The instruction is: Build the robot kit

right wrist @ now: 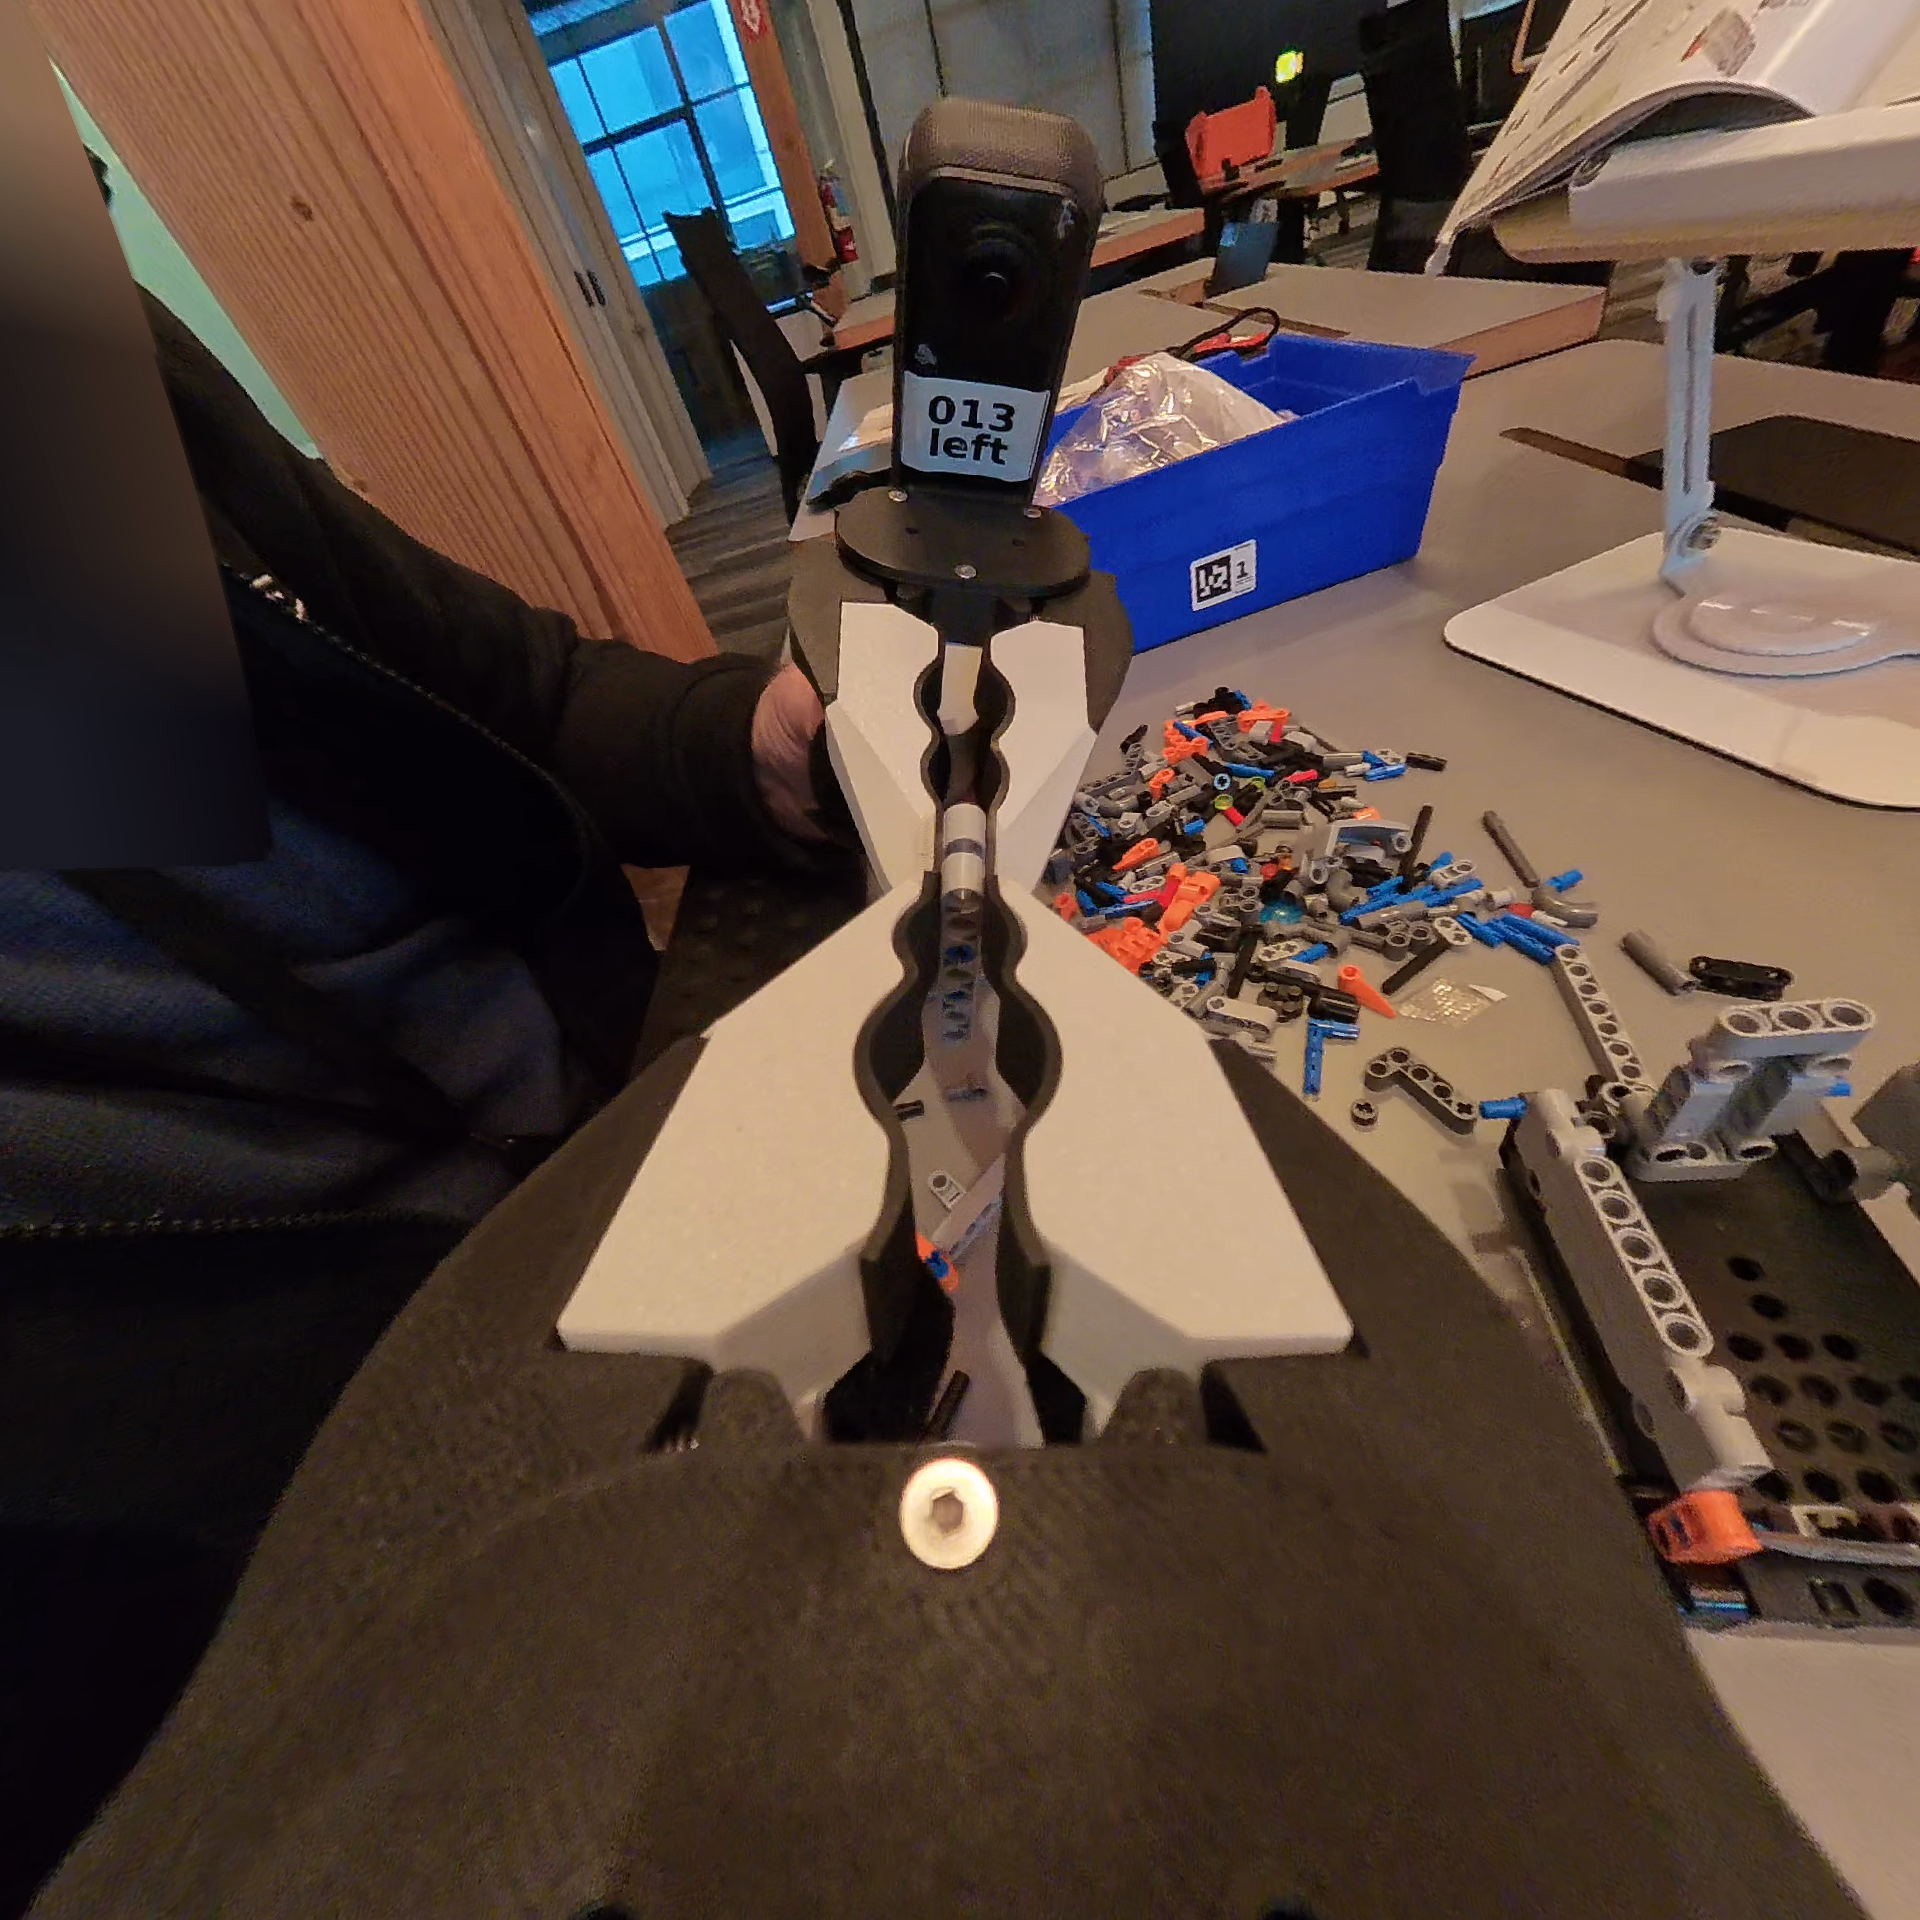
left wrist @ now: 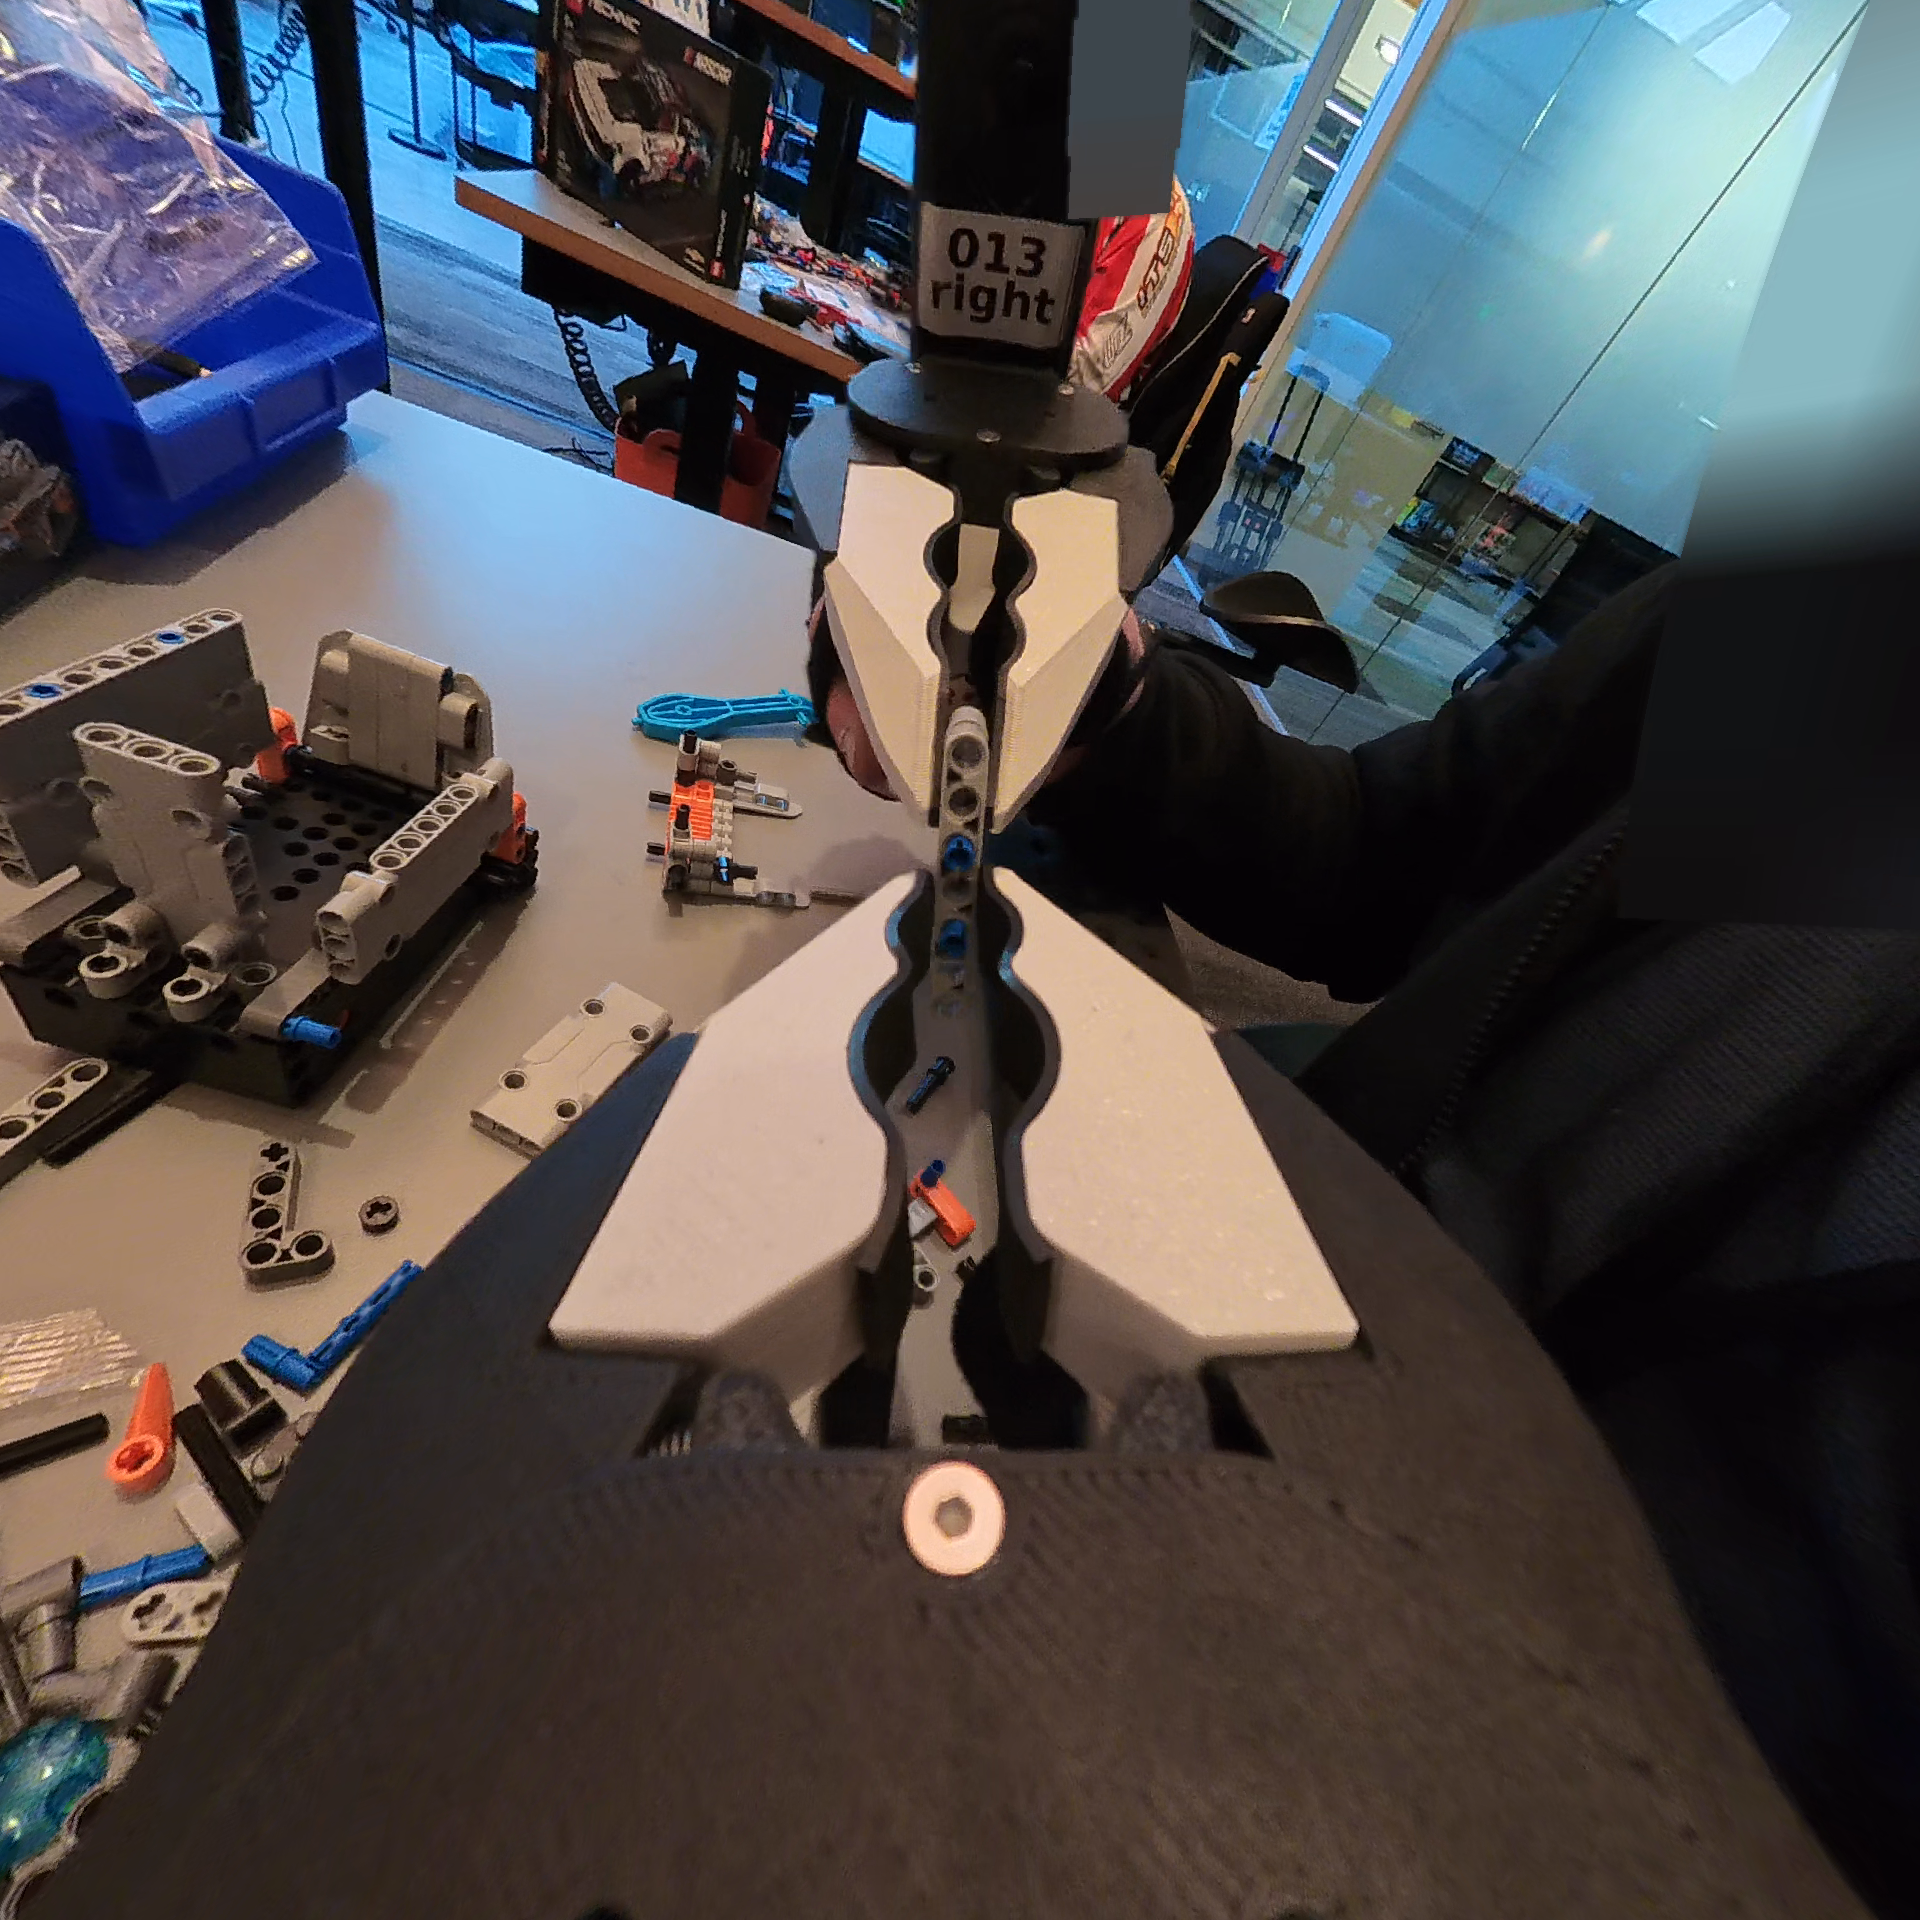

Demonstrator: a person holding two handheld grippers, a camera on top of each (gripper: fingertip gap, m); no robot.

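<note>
The left tongs [left wrist: 954, 914] and the right tongs [right wrist: 961, 894] face each other tip to tip above the counter [left wrist: 582, 582] edge, both closed down to a narrow slit on the same grey holed beam [left wrist: 961, 821]. Each pinches 1 end of it, and 2 blue pins [left wrist: 954, 854] sit in its holes. Just beyond the tips, a small orange-and-grey assembly [left wrist: 707, 821] lies on the counter beside a turquoise tool [left wrist: 717, 715]. Farther to that side stands a half-built grey-and-black model [left wrist: 249, 883]. A heap of loose pieces [right wrist: 1320, 883] lies below the left tongs, with a blue bin [right wrist: 1299, 488] behind it.
</note>
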